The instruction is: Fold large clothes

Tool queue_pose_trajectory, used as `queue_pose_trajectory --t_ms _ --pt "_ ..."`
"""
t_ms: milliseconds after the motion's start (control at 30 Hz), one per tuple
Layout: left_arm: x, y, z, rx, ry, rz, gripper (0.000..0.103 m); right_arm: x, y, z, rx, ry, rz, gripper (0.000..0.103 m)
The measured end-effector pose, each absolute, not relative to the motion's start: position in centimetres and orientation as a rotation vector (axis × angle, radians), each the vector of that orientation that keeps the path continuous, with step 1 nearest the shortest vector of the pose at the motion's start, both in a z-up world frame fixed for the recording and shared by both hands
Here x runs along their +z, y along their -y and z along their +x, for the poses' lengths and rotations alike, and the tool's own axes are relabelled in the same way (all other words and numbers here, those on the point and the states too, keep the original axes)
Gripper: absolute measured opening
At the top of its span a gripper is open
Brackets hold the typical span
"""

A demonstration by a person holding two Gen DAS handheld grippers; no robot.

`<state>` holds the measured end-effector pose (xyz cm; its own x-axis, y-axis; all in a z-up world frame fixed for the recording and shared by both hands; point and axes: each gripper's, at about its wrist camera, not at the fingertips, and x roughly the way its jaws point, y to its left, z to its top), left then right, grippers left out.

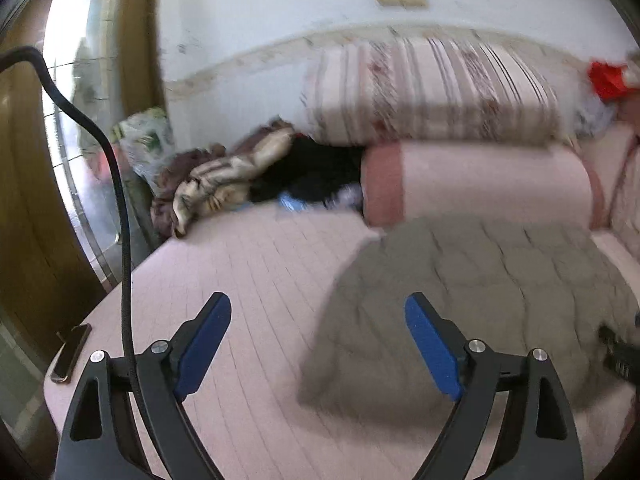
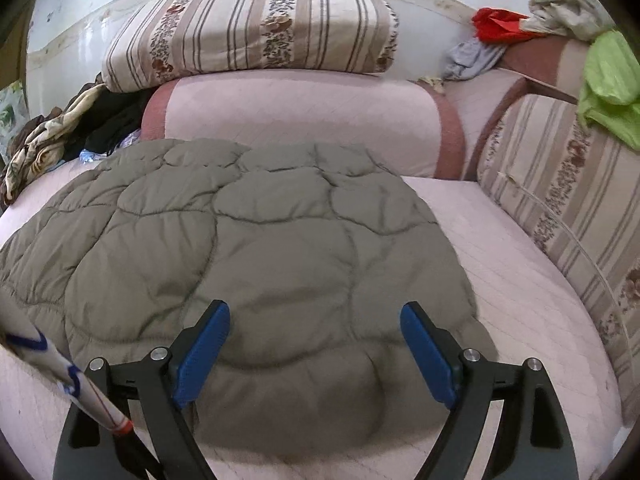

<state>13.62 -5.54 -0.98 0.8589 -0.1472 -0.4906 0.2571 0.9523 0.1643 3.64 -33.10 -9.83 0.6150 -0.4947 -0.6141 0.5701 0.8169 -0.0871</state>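
Left gripper (image 1: 318, 344): jaws spread wide, released, grasping nothing. Two blue pads (image 1: 204, 348) are visible. The jaws hang over the bed (image 1: 248, 280), above its pink quilted cover. One black cable (image 1: 120, 208) runs from 10 o'clock down to the gripper body.

Right gripper (image 2: 314, 350): jaws spread wide, released, grasping nothing. Two blue pads (image 2: 202, 354) are visible. The jaws hang directly over the near edge of the jacket (image 2: 256, 240).

Jacket: one grey-green quilted piece, lying flat on the bed. In the right wrist view it fills the centre, from the jaws up to 12 o'clock, where its far edge meets the pink bolster (image 2: 304, 120). In the left wrist view the jacket (image 1: 472, 292) lies at 2 o'clock from the jaws, blurred, with the right-hand pad in front of its near edge.

Surroundings, counted:
- One pink bolster with darker end bands, at 12 o'clock behind the jacket.
- One striped floral quilt (image 2: 256, 28), folded, stacked on top of the bolster.
- One striped floral cushion (image 2: 568, 208) along the bed edge at 3 o'clock.
- One heap of mixed dark and patterned clothes (image 2: 44, 140) at 10 o'clock, beside the bolster.
- At 1 to 2 o'clock: one red cloth (image 2: 500, 24), one grey cloth (image 2: 472, 58), one white cloth (image 2: 568, 10), one green cloth (image 2: 608, 84).
- One white pole (image 2: 60, 368) with blue and red marks at 8 o'clock.
- One phone (image 1: 72, 354) on the bed edge at 9 o'clock, left wrist view.
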Motion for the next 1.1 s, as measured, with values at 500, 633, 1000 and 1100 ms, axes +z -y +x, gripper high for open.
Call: queue_pose_trajectory --t_ms 500,633,1000,1100 --pt "2.3 1.0 2.0 -0.195 -0.490 0.130 0.091 -6.8 26.1 -5.6 -0.570 -0.603 0.187 0.090" --pt "2.7 0.1 0.1 -0.236 -0.537 0.140 0.091 -7.3 23.4 -7.9 -0.541 -0.655 0.217 0.090" --pt "1.8 -0.2 -2.9 -0.279 -0.608 0.168 0.091 -8.0 19.8 -11.8 -0.546 -0.760 0.216 0.090" --pt "1.9 -0.4 -3.0 -0.268 -0.627 0.170 0.091 -7.8 19.6 -12.1 -0.549 -0.772 0.222 0.090"
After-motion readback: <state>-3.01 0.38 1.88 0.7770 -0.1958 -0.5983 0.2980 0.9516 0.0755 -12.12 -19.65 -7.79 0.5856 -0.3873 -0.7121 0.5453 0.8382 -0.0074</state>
